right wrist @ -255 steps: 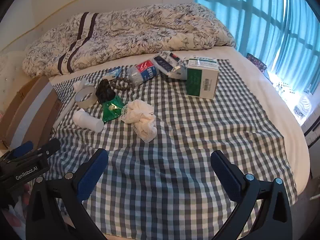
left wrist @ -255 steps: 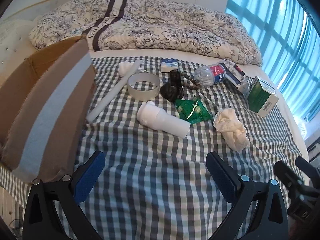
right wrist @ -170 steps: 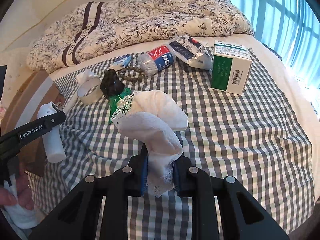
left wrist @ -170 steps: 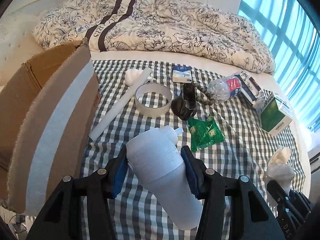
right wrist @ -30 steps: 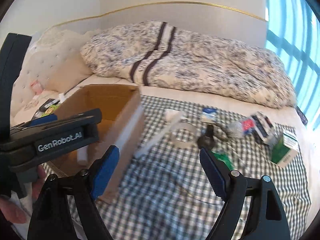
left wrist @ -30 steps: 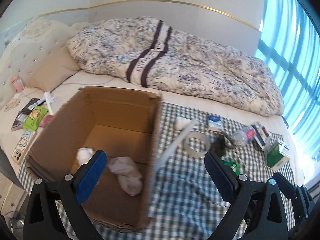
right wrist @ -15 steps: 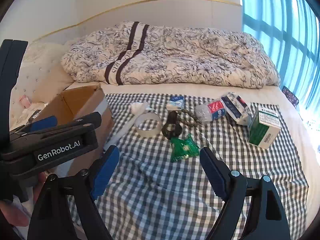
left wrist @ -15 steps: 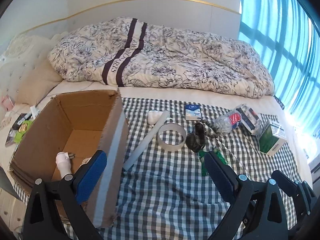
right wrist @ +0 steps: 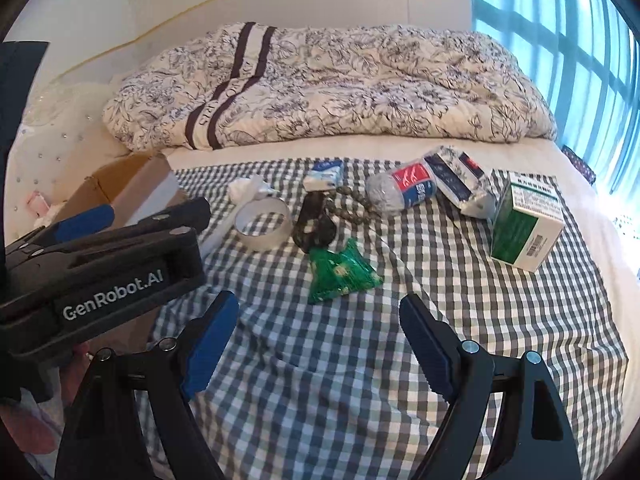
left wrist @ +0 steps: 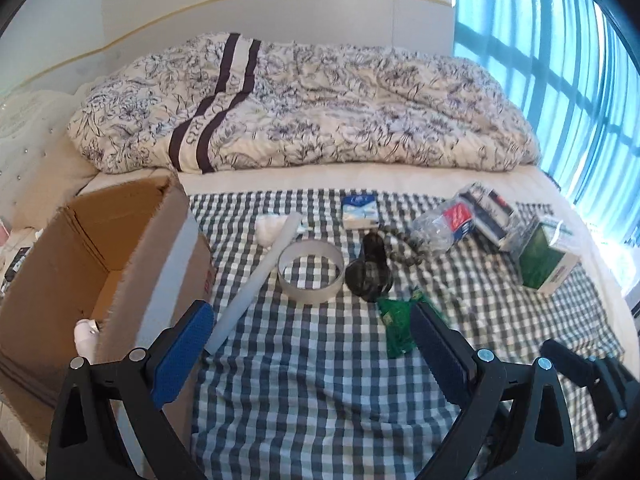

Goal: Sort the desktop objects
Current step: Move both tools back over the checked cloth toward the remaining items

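Both grippers are empty with jaws spread wide: the left gripper [left wrist: 308, 344] hangs over the checkered cloth [left wrist: 320, 400] right by the cardboard box [left wrist: 92, 248], and the right gripper [right wrist: 318, 334] sits just short of the green packet [right wrist: 340, 272]. A white bottle [left wrist: 84, 334] is inside the box. On the cloth there's a tape ring [left wrist: 311, 270], a white tube [left wrist: 256, 280] touching it, a crushed bottle [right wrist: 402, 192] and a green carton [right wrist: 524, 226].
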`<move>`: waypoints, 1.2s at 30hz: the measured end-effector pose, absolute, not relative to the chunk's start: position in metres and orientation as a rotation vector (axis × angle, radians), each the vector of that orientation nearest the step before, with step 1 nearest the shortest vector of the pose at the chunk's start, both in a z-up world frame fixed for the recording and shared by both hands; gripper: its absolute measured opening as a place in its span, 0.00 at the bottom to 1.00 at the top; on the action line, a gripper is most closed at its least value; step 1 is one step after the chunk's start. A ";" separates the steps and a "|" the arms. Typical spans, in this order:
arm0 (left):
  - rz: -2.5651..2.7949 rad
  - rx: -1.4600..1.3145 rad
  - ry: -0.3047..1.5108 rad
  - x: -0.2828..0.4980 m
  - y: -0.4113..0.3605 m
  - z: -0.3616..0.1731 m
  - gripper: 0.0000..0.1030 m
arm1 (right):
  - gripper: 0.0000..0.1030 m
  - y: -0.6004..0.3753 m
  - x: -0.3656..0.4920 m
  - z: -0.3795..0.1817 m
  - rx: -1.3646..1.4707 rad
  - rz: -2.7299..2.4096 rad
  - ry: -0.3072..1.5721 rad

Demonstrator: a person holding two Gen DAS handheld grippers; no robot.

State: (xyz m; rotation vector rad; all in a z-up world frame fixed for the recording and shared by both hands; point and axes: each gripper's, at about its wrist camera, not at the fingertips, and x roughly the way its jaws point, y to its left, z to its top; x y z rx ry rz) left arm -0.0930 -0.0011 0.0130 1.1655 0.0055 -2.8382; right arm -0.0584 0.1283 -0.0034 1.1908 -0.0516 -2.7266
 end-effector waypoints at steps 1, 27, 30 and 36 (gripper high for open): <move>-2.835 1.172 0.004 -0.096 -0.002 0.006 0.98 | 0.80 0.131 -0.061 -0.006 1.203 -2.727 -0.055; -2.840 1.264 -0.258 -0.150 -0.058 -0.089 0.98 | 0.80 0.126 -0.113 -0.075 1.445 -2.668 -0.009; -2.854 1.312 -0.192 -0.155 -0.062 -0.094 0.98 | 0.80 0.119 -0.121 -0.078 1.447 -2.656 0.007; -2.829 1.363 -0.109 -0.166 -0.066 -0.108 0.96 | 0.80 0.107 -0.139 -0.085 1.438 -2.644 0.035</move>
